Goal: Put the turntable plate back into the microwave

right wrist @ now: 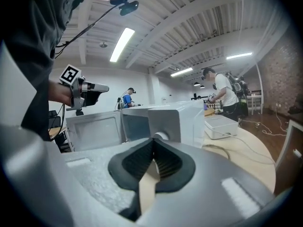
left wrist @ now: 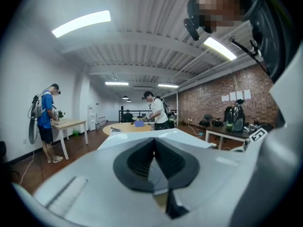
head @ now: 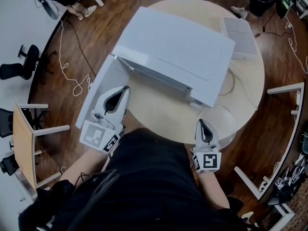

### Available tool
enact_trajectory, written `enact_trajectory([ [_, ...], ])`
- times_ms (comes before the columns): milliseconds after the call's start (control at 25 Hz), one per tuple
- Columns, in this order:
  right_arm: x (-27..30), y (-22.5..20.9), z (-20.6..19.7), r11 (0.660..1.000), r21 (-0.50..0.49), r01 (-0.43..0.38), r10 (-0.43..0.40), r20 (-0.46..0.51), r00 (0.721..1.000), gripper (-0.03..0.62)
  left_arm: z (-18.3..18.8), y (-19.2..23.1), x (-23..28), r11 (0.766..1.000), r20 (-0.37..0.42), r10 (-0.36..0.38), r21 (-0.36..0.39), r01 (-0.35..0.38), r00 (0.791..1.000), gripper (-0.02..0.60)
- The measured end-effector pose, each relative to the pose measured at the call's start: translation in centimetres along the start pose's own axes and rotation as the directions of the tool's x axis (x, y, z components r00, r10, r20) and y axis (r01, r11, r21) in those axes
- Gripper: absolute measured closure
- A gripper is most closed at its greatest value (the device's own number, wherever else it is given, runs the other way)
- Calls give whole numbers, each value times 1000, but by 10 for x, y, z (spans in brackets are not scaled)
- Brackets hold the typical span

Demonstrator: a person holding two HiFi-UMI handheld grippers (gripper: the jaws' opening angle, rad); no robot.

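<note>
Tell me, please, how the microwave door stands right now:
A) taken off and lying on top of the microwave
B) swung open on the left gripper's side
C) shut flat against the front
B: in the head view the door stands swung out from the front of the microwave, with the left gripper just beside it.

Microwave (head: 173, 52) w/ door (head: 98, 93) open, glass plate (head: 219, 121) on table (head: 159, 114), R gripper (head: 202, 122) at rim
</note>
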State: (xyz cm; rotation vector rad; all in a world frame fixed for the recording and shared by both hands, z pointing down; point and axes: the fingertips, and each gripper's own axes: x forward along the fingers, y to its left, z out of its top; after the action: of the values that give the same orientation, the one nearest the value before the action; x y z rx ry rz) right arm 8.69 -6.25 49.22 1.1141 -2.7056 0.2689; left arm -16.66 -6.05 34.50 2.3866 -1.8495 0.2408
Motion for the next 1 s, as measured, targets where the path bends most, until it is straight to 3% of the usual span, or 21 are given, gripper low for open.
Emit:
enact_trajectory([
  [160, 9, 7, 4, 999, -41, -13, 12, -11, 1000, 594, 5, 6, 11, 999, 14, -22, 32, 21, 1000, 575],
  [400, 17, 26, 30, 986, -168, -1, 8, 42, 999, 594, 27, 23, 38, 996, 84, -84, -9, 85, 993, 575],
  [720, 17, 22, 44, 982, -67, 177, -176, 18, 984, 594, 42, 37, 67, 966, 117, -250, -29, 255, 961, 575],
  [1000, 5, 24, 41, 950, 23, 310, -310, -1, 951, 594, 42, 55, 72, 957, 132, -281, -32, 287, 951, 575],
])
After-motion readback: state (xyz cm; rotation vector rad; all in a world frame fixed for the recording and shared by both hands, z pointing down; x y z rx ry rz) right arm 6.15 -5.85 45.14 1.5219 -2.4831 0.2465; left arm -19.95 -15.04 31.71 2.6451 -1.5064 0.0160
